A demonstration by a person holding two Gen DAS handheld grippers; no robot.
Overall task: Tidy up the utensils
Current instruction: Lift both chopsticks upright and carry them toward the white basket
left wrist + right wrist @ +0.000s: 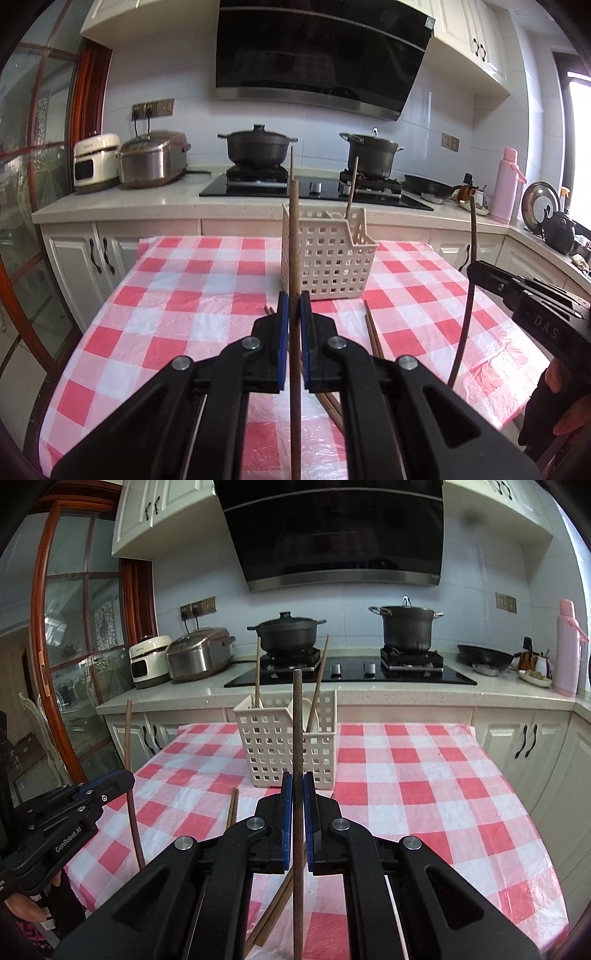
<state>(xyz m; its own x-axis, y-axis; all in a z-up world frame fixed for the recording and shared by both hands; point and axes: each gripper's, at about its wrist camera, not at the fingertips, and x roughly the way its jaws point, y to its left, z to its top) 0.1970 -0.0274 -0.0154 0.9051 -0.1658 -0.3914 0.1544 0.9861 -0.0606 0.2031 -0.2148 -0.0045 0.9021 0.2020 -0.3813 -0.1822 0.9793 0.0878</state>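
Note:
My left gripper (294, 306) is shut on a brown chopstick (294, 236) and holds it upright above the table. My right gripper (297, 786) is shut on a darker chopstick (297, 723), also upright. Each gripper shows in the other view: the right one (480, 271) with its chopstick (468, 295), the left one (123, 775) with its chopstick (130, 775). A white perforated basket (332, 258) stands on the checkered table ahead (284, 746) with chopsticks standing in it (351, 184) (319, 679). More chopsticks lie on the cloth below the grippers (373, 332) (232, 808).
The table has a red-and-white checkered plastic cloth (184, 295). Behind it is a counter with a stove and two pots (258, 147), rice cookers (151, 158), a pan (484, 655) and a pink flask (567, 646). White cabinets (524, 738) flank the table.

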